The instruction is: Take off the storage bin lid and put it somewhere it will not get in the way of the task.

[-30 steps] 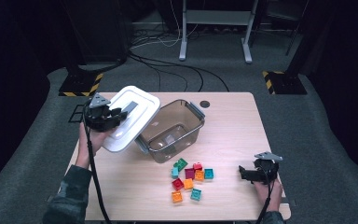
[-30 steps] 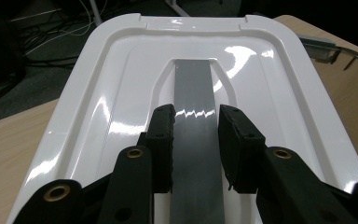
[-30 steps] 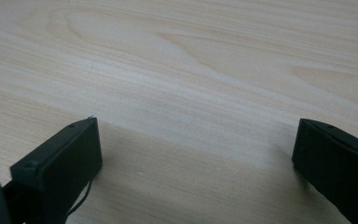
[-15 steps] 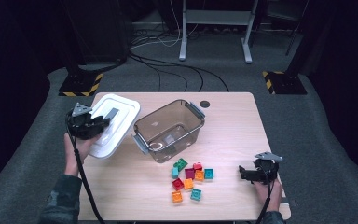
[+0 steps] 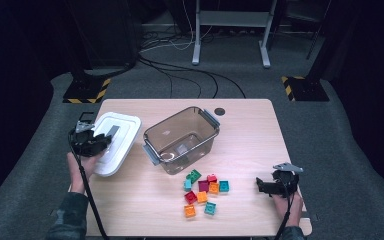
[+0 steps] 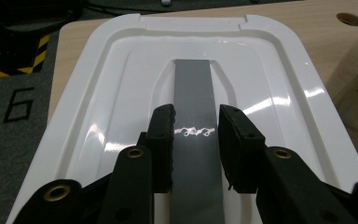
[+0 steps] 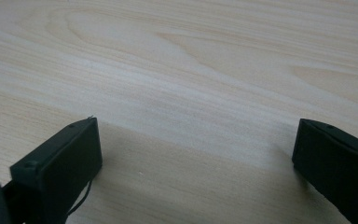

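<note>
1. The white lid sits at the left edge of the table, partly hanging past that edge, just left of the clear container. In the left gripper view its grey centre strip runs straight up the middle.
2. The left gripper has hold of that lid: in its own view the two black pads are closed in on either side of the raised grey strip, so it's a narrow grip, not wide open. The person's left hand is under it at the table edge.
3. The clear container is right beside the lid, open on top, grey latches flipped out at both ends. Sits roughly mid-table, turned at an angle.
4. In front of the container there's a loose pile of toy blocks: green, teal, red, magenta, orange, all close together.
5. The right gripper is way off at the front right corner, well apart from the blocks. Its own view shows the jaws spread wide with nothing but bare wood between them, so it's open and empty.
6. There's a small dark round hole in the tabletop by the far edge, just behind the container.
</note>
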A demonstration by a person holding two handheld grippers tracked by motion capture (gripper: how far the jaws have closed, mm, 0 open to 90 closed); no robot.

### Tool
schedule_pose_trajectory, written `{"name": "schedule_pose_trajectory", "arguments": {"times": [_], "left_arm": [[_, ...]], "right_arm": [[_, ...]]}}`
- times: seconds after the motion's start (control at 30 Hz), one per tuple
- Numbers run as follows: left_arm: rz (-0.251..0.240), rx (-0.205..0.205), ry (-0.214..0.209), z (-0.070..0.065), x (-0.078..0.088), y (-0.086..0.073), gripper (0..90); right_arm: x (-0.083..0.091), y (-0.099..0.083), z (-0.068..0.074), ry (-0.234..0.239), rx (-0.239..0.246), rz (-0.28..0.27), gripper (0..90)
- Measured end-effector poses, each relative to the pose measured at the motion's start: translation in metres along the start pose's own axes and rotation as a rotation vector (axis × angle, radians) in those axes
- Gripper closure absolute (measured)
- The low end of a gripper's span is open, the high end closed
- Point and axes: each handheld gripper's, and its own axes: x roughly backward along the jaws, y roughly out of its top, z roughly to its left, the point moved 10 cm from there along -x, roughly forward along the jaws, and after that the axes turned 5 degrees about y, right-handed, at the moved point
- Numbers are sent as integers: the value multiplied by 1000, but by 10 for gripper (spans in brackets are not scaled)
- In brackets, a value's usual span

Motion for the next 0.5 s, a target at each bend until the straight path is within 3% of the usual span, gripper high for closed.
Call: {"name": "schedule_pose_trajectory", "arguments": {"times": [0.5], "left_arm": [[72, 51, 51, 9, -32, -38, 664]], "right_arm": [[0, 0, 0, 0, 0, 0, 3]]}}
